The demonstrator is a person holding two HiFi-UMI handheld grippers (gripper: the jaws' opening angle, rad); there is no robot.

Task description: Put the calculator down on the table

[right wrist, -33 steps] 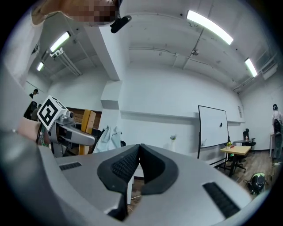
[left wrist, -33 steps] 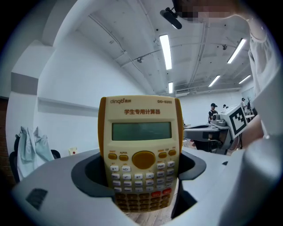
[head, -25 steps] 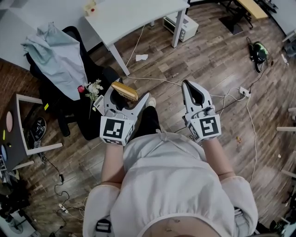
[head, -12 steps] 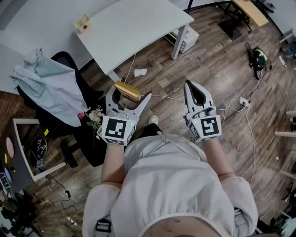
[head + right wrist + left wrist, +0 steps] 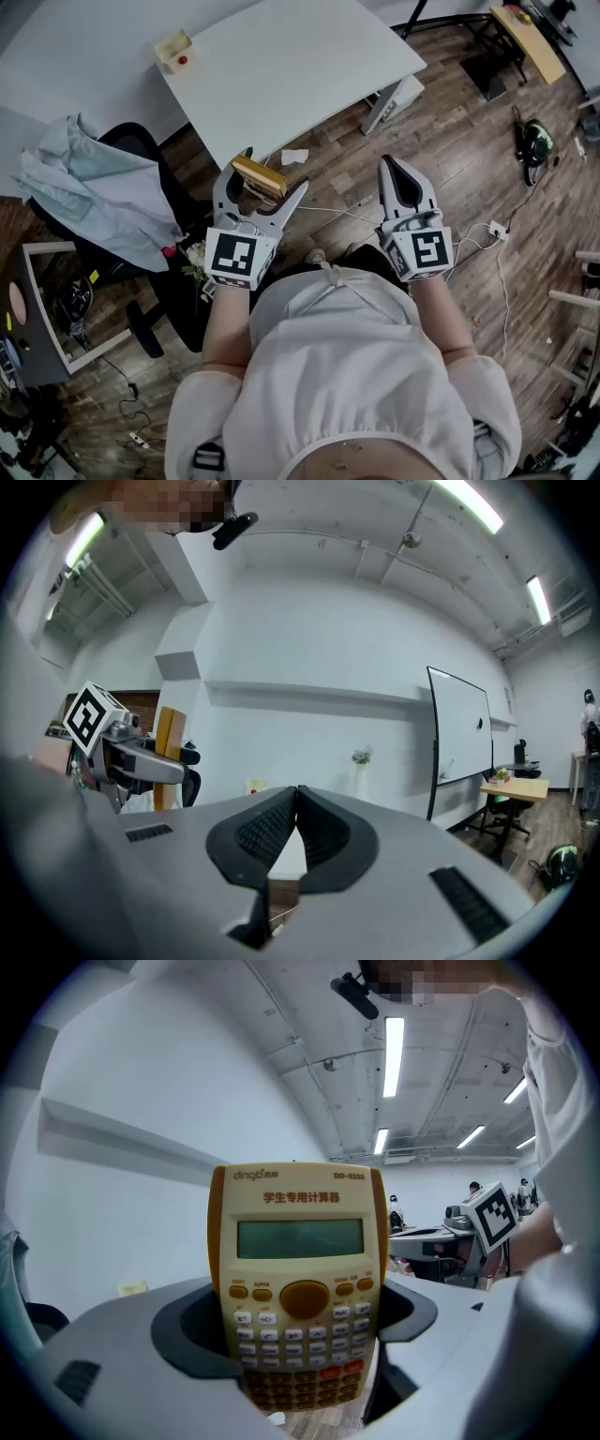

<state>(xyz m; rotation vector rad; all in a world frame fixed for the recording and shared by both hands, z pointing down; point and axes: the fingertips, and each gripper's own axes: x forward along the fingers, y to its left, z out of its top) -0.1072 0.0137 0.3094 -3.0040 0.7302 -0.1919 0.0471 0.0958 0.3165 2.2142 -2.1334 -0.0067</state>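
Observation:
A yellow calculator (image 5: 260, 176) (image 5: 298, 1279) stands upright between the jaws of my left gripper (image 5: 259, 184) (image 5: 298, 1335), which is shut on it, keys and screen facing the camera. It hangs just short of the near edge of the white table (image 5: 281, 66). My right gripper (image 5: 401, 178) (image 5: 295, 822) is held beside it over the wooden floor, jaws closed together with nothing in them. In the right gripper view the calculator (image 5: 169, 738) shows edge-on at the left.
A small yellow box (image 5: 174, 45) sits at the table's far left corner. A black chair draped with a pale cloth (image 5: 89, 192) stands to the left. Cables and a power strip (image 5: 494, 230) lie on the floor at right.
Both grippers have moved forward toward the white table, the left one carrying the calculator up to the table's near edge. Grips are unchanged.

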